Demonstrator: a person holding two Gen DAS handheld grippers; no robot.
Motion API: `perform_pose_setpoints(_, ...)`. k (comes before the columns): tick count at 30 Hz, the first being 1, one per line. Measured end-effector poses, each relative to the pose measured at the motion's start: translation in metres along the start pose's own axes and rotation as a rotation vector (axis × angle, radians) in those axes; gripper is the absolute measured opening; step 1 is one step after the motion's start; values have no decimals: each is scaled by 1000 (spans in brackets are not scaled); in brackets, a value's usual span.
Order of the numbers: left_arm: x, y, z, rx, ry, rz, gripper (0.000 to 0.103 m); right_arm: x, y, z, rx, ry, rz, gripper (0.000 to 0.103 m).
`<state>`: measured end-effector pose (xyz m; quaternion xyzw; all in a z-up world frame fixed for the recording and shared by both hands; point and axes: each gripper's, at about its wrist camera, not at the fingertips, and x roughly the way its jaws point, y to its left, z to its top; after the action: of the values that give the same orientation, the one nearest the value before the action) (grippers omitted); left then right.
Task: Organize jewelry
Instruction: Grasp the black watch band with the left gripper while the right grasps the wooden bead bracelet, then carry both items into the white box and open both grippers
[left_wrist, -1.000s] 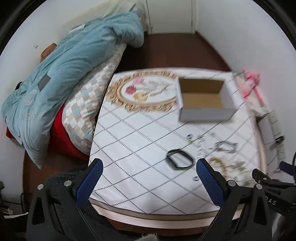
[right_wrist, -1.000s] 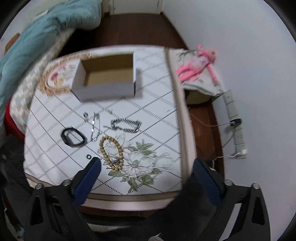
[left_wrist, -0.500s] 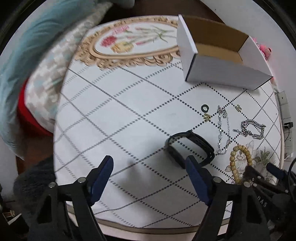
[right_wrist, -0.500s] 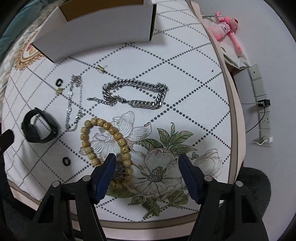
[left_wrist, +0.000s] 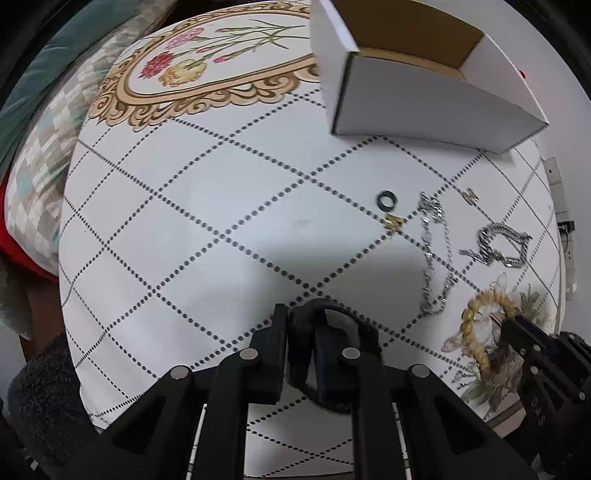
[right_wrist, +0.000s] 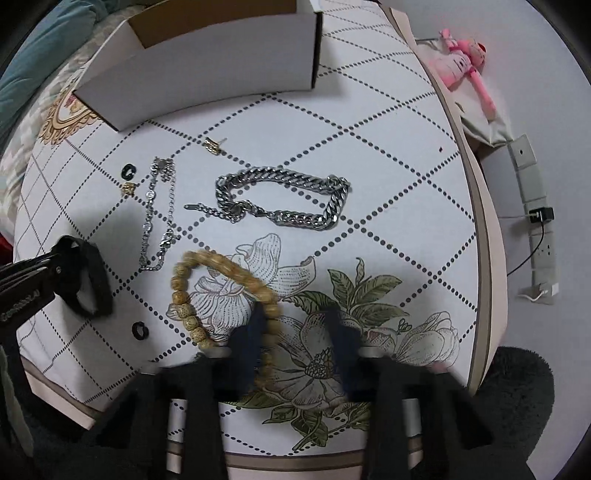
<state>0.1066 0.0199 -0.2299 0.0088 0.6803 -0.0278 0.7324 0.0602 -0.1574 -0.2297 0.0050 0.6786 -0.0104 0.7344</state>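
Two bracelets are engaged at once. Left gripper (left_wrist: 319, 339): fingers drawn close, pinching one side of the black rubbery band (left_wrist: 328, 317), which stands on edge between them, its loop running forward and away from the tips. Right gripper (right_wrist: 295, 332): fingers blurred, part-spread, straddling the near side of the tan wooden bead bracelet (right_wrist: 188, 295); whether they grip the beads cannot be told. That bracelet's long axis runs forward-left of the tips.

Judgement: each hand is nearest its own piece, and the white open-topped cardboard box (right_wrist: 207, 62) lies well ahead of both.

Beyond the fingers lie a heavy silver curb-link chain (right_wrist: 280, 199), a fine silver chain (right_wrist: 160, 218), two small black rings (right_wrist: 139, 329) (right_wrist: 128, 170) and two gold studs (right_wrist: 212, 145), all on the glossy diamond-patterned table (left_wrist: 184, 221).
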Motion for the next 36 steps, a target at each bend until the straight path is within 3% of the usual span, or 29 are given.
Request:
perform_pose_setpoints(5,-23,-14,-11,36,-40,-18,9,-9,1,-5,41,-5,69,9)
perform_pose_setpoints(18,-114,-21,-5,45,-205,-89,9,-92,-11,3,74,-157,200,9)
perform_pose_setpoints(23,-137,-25,28,47,-267,-106,9,-125,-33,43,59,-233,256,9)
perform_pose_setpoints(29,-146,-28,81,54,-313,-99,9,-167,-24,105,19,-335,289,9)
perform_pose_setpoints(36,-136,-30,137,59,-304,-95,10,-155,-12,177,9,-312,302,9)
